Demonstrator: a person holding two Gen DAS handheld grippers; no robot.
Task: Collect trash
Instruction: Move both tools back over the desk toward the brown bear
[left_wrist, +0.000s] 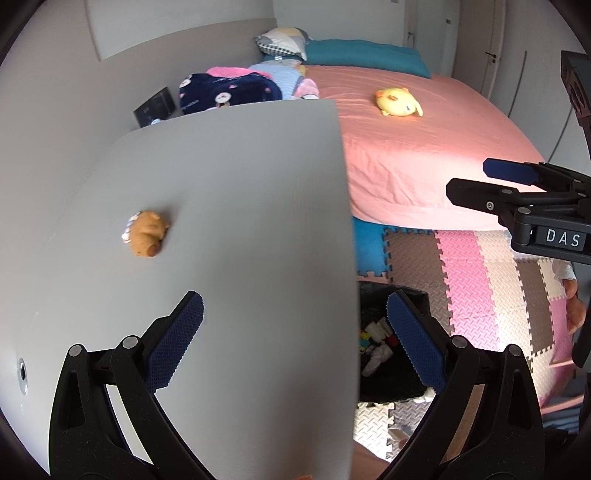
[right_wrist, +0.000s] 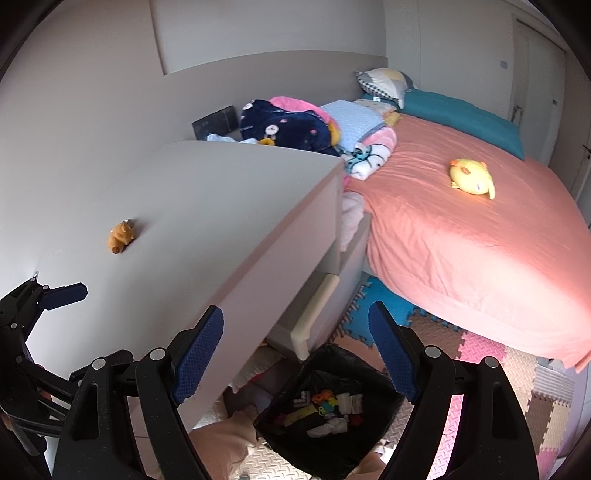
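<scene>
Two grippers are in view, both with jaws spread wide and nothing between the blue pads. The left gripper (left_wrist: 295, 336) hangs over the near edge of a grey desk (left_wrist: 229, 192), one pad above the desktop and the other past the edge, above the floor. The right gripper (right_wrist: 295, 354) is held beside it over the desk's front corner, pointing down toward the bin; in the left wrist view it shows at the right margin, empty.

One black-lined trash bin (right_wrist: 332, 406) stands on the floor below the desk edge, just beside the drawer front with its pale handle (right_wrist: 314, 314). It holds mixed small litter: white crumpled pieces and some bright coloured scraps. The individual items are too small to identify.

On the desktop, well apart from both grippers, lies a small orange-brown toy animal (left_wrist: 146, 233), on its side. No other loose item shows on the desk surface.

The floor is covered with interlocking foam mats (left_wrist: 480, 280) in pink, cream, grey and blue. A bed with a salmon sheet (right_wrist: 461, 229) adjoins the desk; a yellow plush toy (right_wrist: 472, 181) rests on it, and folded blankets (right_wrist: 295, 125) are piled at the head end, near a teal pillow (right_wrist: 461, 114).
</scene>
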